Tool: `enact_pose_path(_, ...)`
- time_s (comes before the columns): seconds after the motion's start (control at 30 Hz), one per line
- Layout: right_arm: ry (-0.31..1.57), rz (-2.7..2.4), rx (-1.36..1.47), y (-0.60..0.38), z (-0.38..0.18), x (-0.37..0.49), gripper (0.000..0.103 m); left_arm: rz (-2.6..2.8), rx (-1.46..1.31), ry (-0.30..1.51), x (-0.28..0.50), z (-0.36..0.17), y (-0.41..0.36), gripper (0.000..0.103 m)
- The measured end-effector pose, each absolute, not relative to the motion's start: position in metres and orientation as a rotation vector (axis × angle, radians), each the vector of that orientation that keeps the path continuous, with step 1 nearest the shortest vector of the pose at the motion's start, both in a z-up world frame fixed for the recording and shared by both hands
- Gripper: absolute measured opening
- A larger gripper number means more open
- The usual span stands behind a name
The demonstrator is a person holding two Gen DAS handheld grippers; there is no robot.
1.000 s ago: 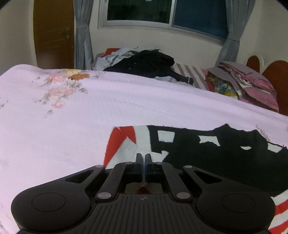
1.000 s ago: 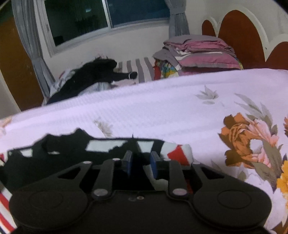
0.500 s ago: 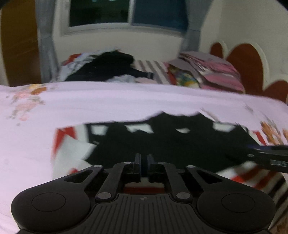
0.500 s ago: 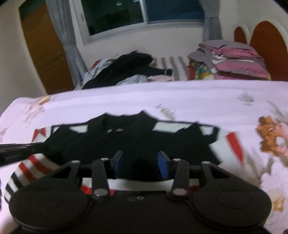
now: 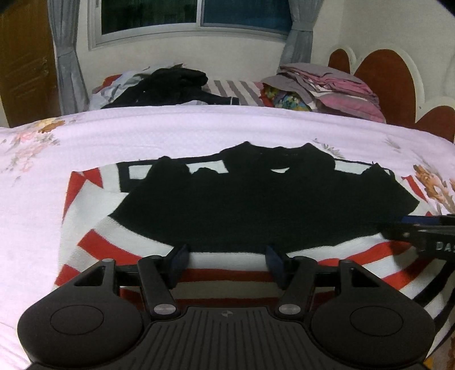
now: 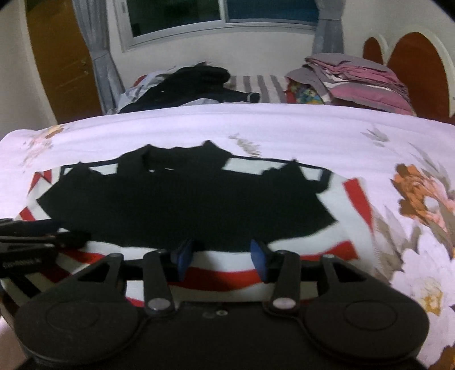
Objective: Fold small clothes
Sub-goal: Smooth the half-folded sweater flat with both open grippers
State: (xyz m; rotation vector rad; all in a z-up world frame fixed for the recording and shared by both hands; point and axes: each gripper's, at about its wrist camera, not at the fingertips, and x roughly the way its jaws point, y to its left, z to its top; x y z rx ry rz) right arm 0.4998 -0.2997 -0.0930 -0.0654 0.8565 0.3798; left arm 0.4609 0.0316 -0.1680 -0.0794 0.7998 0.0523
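On the bed, in the left wrist view, we see a black garment spread flat on a red, white and black striped cloth, which itself lies on the pale floral bedspread. The left gripper hangs over the near edge of the garment, above a red stripe. Its jaws stand well apart and are opening; nothing is pinched between them, only the cloth showing below the gap. We note the right gripper entering from the right edge, its tip at the garment's right corner. Beyond the bedspread we record a loose heap of dark clothes and a stack of folded pink and grey textiles by the headboard, under a window with grey curtains.

In the right wrist view, slightly blurred, the same garment lies flat on the striped cloth. The right gripper sits at the garment's near hem, jaws apart and opening a little, holding nothing. The left gripper reaches in from the left edge, near the garment's left corner. We cannot tell whether it touches the fabric.
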Motion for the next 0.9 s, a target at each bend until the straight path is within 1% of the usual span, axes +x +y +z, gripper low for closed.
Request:
enact_pose_path(0.23,0.864,0.331,-0.078,-0.322,-0.096,0.494,0.044,0.077,-0.08,0.797,0.451,-0.166,0.042,0.06)
enact_pose_path(0.6,0.845,0.401,-0.04,-0.311,-0.075,0.452,0.046,0.054,-0.15,0.781,0.412,-0.15,0.043,0.061)
enact_pose_path(0.9,0.864,0.398,-0.103,-0.303,-0.087,0.428,0.046,0.045,-0.119,0.805,0.392,-0.162,0.043,0.061)
